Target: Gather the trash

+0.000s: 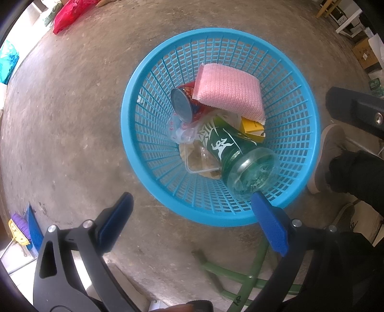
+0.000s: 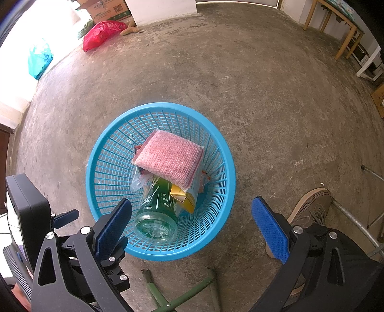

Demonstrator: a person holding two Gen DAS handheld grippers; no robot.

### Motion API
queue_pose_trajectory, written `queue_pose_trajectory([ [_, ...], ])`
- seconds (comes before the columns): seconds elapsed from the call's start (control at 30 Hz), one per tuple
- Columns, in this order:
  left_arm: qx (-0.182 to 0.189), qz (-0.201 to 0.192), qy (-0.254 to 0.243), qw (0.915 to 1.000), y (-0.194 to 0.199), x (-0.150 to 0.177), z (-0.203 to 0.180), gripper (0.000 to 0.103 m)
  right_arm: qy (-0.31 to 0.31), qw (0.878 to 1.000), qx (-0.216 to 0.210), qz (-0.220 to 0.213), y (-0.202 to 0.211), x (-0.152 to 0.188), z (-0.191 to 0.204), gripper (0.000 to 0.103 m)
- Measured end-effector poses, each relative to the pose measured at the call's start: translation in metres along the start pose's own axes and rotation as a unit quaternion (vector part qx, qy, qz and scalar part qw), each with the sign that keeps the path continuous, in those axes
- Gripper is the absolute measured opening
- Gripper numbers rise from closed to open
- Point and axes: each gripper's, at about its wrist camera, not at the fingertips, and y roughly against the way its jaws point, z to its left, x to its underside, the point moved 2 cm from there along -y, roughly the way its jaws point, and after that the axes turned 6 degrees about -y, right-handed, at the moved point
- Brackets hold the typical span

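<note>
Trash: already gathered in the blue mesh basket (image 2: 160, 253), which stands on the concrete floor (image 2: 264, 96) at centre frame in both views.
Basket contents, left to right: red drink can (image 1: 182, 104) lying on its side; crumpled clear plastic wrapper (image 1: 184, 134); green bottle (image 1: 237, 158) tipped base-up against the near wall; pink bubble-wrap pad (image 1: 230, 92) on top of the heap; yellow carton (image 1: 252, 127) wedged under the pad.
Left gripper (image 1: 192, 223): jaws spread wide, nothing between them, hovering above the basket's near rim.
Right gripper (image 2: 192, 225): likewise released and empty, poised over the near rim with the bottle base just beyond its left pad.
Step in hand: judging by the empty jaws and the full basket, a drop has been made and the next piece must be sought.
Doing it well: lift clear of the rim before swinging away, so a pad does not catch the mesh and tip the basket; keep jaws wide until over the next item.
Loose trash left: none shows on the bare floor near the basket.
Surroundings, left to right: teal plastic bag (image 2: 39, 58) and red plastic bag (image 2: 100, 33) near the wall at upper left; cardboard box (image 2: 105, 9) behind them; wooden table (image 2: 336, 28) at upper right.
In the way: green metal frame (image 2: 182, 295) low in frame; a person's shoe (image 2: 309, 208) just right of the basket.
</note>
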Motion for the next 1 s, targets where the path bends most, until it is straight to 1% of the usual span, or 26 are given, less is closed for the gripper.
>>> queue_pose_trajectory([
  [1.0, 0.005, 0.002, 0.000, 1.0000, -0.0019, 0.0025, 0.0008, 0.095, 0.000, 1.000, 0.000, 0.000, 0.0003, -0.0006, -0.0003, 0.097],
])
